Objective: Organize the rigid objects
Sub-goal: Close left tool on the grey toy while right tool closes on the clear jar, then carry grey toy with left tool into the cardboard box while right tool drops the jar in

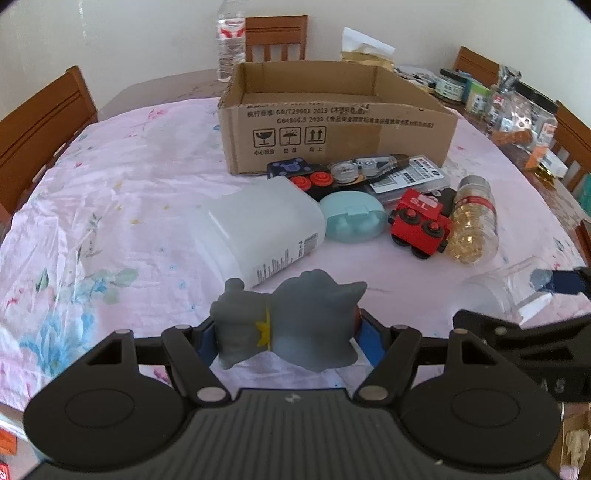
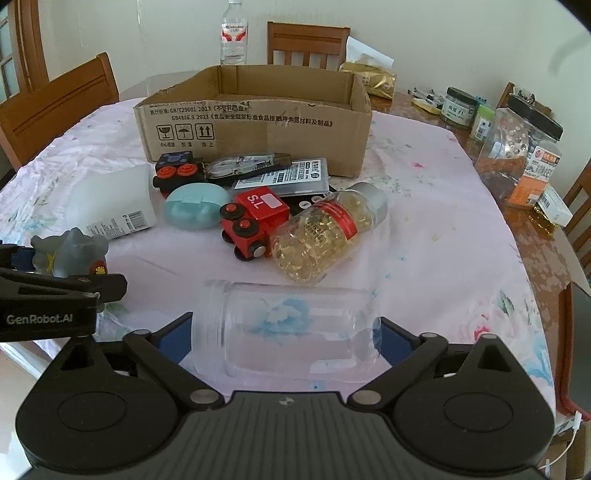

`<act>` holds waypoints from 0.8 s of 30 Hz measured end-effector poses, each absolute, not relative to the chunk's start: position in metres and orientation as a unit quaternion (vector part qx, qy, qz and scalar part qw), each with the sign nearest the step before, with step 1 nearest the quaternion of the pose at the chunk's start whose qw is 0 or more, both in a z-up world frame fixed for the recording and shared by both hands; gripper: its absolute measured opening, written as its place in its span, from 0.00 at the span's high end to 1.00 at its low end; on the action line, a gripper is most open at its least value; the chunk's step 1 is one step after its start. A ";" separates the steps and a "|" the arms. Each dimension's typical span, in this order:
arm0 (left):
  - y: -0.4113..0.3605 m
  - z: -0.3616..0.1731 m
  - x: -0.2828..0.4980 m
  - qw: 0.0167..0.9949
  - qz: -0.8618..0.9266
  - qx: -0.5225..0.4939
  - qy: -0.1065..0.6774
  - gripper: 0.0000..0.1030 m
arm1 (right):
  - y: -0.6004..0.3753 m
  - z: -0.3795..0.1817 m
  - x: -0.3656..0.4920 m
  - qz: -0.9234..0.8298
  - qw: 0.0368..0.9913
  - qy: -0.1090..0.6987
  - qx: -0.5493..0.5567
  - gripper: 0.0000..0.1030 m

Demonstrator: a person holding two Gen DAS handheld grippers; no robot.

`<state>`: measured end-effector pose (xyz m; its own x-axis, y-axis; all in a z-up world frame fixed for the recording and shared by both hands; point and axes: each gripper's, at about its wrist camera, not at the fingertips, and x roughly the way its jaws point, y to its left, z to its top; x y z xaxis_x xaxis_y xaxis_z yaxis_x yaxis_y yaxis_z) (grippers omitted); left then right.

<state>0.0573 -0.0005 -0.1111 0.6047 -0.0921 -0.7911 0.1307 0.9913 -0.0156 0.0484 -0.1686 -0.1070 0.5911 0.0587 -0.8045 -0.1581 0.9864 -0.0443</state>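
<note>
My left gripper (image 1: 286, 334) is shut on a grey toy figure (image 1: 291, 325), held above the near table; it also shows in the right wrist view (image 2: 70, 254). My right gripper (image 2: 286, 332) is shut on a clear plastic jar (image 2: 288, 332) lying sideways; the jar also shows in the left wrist view (image 1: 502, 291). Ahead stands an open cardboard box (image 1: 332, 129) (image 2: 255, 118). In front of it lie a red toy train (image 2: 251, 225), a capsule bottle (image 2: 325, 232), a teal case (image 2: 195, 206), a white container (image 1: 258, 229) and a black toy block (image 2: 177, 173).
A floral cloth (image 1: 110, 221) covers the table. A water bottle (image 2: 233, 35) stands behind the box. Jars and packets (image 2: 524, 147) crowd the right side. Wooden chairs (image 2: 55, 107) surround the table. A tape dispenser (image 2: 243, 162) and a flat packet (image 2: 291, 177) lie by the box.
</note>
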 end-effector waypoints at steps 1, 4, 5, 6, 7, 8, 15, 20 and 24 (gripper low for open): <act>0.000 -0.109 0.058 0.895 -0.068 0.025 0.441 0.30 | -0.168 -0.106 0.050 0.061 0.888 0.452 -0.059 0.08; 0.002 -0.100 0.060 0.890 -0.089 0.034 0.446 0.31 | -0.167 -0.102 0.055 0.061 0.882 0.462 -0.068 0.08; 0.003 -0.095 0.062 0.887 -0.097 0.035 0.449 0.31 | -0.168 -0.099 0.056 0.064 0.881 0.464 -0.068 0.08; 0.005 -0.091 0.063 0.885 -0.105 0.036 0.452 0.31 | -0.169 -0.096 0.057 0.068 0.880 0.465 -0.066 0.08; 0.006 -0.086 0.066 0.882 -0.114 0.038 0.455 0.31 | -0.170 -0.092 0.058 0.074 0.879 0.466 -0.065 0.08; 0.007 -0.080 0.069 0.879 -0.123 0.039 0.458 0.31 | -0.171 -0.088 0.060 0.080 0.878 0.468 -0.064 0.08; 0.007 -0.040 0.099 0.867 -0.184 0.075 0.457 0.31 | -0.177 -0.049 0.085 0.107 0.883 0.453 -0.066 0.08; 0.005 -0.015 0.138 0.871 -0.204 0.096 0.437 0.31 | -0.180 -0.022 0.110 0.106 0.895 0.430 -0.056 0.08; 0.002 -0.002 0.171 0.874 -0.221 0.112 0.417 0.30 | -0.181 -0.005 0.127 0.096 0.903 0.416 -0.046 0.08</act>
